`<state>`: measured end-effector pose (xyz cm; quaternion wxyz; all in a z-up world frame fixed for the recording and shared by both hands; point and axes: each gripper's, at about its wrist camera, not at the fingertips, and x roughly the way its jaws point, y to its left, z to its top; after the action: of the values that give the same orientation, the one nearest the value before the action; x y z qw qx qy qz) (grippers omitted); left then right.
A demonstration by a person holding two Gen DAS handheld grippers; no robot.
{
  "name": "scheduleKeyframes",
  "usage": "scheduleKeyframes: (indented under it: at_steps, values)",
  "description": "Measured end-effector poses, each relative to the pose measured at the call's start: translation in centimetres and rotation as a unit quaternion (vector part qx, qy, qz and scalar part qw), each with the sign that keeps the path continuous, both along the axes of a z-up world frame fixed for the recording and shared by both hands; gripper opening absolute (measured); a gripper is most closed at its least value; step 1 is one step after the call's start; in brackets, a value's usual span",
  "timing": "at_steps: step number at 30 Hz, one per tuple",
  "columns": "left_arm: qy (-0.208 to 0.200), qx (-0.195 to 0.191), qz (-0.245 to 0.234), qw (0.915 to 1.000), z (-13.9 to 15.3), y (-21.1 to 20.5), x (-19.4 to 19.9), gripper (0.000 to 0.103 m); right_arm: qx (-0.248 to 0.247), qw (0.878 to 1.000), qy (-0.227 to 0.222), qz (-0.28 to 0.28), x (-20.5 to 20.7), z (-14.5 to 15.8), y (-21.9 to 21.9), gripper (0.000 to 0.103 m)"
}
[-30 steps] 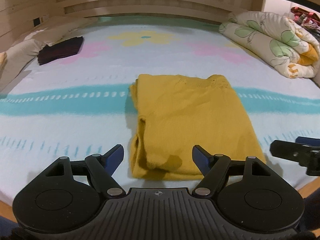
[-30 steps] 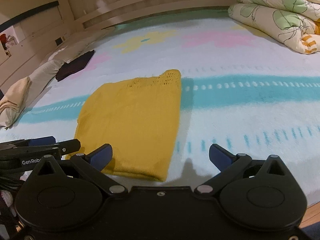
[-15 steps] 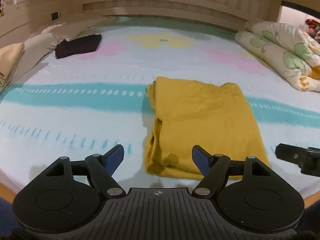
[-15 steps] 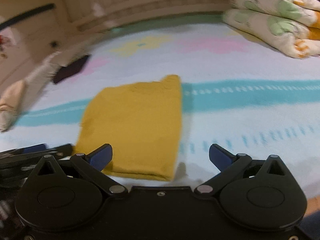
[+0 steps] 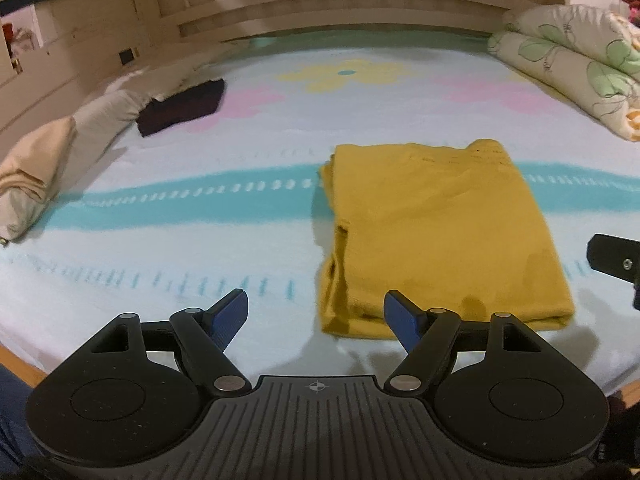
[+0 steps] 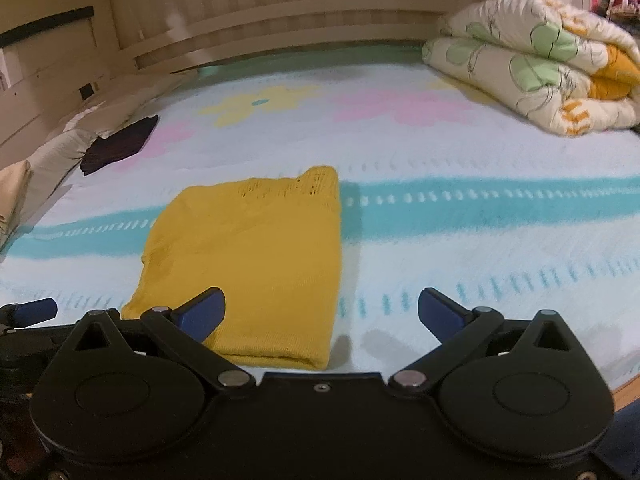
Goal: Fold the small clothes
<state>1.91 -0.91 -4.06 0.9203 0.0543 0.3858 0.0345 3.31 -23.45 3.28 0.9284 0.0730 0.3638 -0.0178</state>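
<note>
Yellow garment is seen folded into a rough rectangle, lying flat on the bed sheet across the teal stripe. Loose layered edges are seen along its 9 o'clock side in the left view; a knit openwork band is noted at its far corner in the right view.

Left gripper: jaws are held apart, nothing between the blue pads; only bare sheet is seen in the gap. The garment's near edge lies just beyond the right pad, toward 1 o'clock. Contact with the cloth cannot be told.

Right gripper: jaws are spread wide, released, nothing clamped. The garment's near right corner is seen in the gap, beyond the fingertips, at about 11 o'clock. The left pad overlaps the cloth in view; whether it touches cannot be told.

Part of the right gripper is seen at 3 o'clock in the left view.

Farther out: a dark folded garment at 10 o'clock, well apart from the yellow one; beige pillows at 9 o'clock along the bed edge; a rolled floral quilt at 2 o'clock; a wooden headboard at 12 o'clock.
</note>
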Motion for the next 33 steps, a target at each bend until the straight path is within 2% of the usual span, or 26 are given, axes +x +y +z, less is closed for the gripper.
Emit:
scheduleKeyframes:
  at_steps: [3,13,33]
  values:
    - [0.001,-0.009,-0.009,0.9999,0.0,0.1,-0.1,0.074,-0.003,1.0,0.001,0.009,0.0,0.1,0.1,0.102]
    - [0.015,-0.029,-0.014,0.9994,-0.3,0.2,-0.4,0.074,0.053,0.998,0.038,0.012,0.6,-0.8,-0.5,0.102]
    - [0.045,-0.043,-0.018,0.9979,-1.3,-0.5,0.1,0.074,0.053,0.996,0.072,0.01,1.1,-1.9,-0.2,0.102]
